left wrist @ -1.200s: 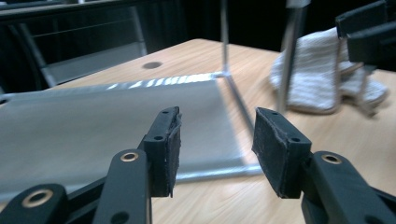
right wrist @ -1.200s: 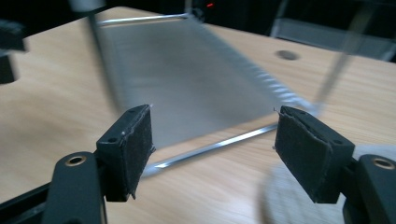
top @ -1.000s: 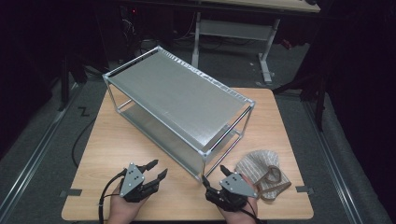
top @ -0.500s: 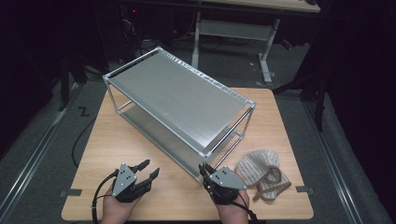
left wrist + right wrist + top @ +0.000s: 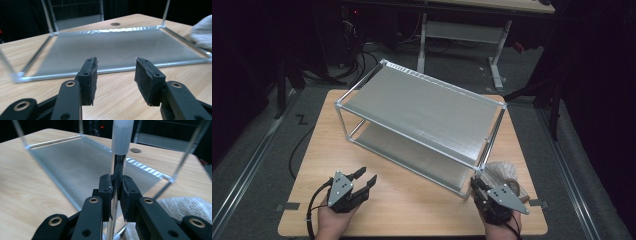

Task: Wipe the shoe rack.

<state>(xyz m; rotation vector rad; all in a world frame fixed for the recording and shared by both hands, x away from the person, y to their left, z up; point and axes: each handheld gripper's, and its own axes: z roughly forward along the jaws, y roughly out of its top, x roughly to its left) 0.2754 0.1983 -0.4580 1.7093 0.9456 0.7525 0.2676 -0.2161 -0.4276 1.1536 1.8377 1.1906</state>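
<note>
A metal two-shelf rack [image 5: 422,107] with thin corner posts stands slantwise on the wooden table [image 5: 312,160]. My right gripper [image 5: 475,184] is at the rack's near right corner. In the right gripper view its pads [image 5: 117,187] are shut on that upright corner post [image 5: 121,140]. My left gripper [image 5: 366,176] hovers low over the table at the front left, short of the rack. Its jaws [image 5: 116,75] stand open with nothing between them and point at the lower shelf [image 5: 112,50].
A crumpled beige cloth [image 5: 502,172] lies on the table just right of the held post, close behind my right gripper; it also shows as cloth [image 5: 185,205] and cloth [image 5: 202,31]. Bare wood lies between the two hands. A desk frame [image 5: 462,30] stands beyond the table.
My right gripper has slid right along the table's front to the rack's corner post and closed on it. The left gripper has barely shifted.
</note>
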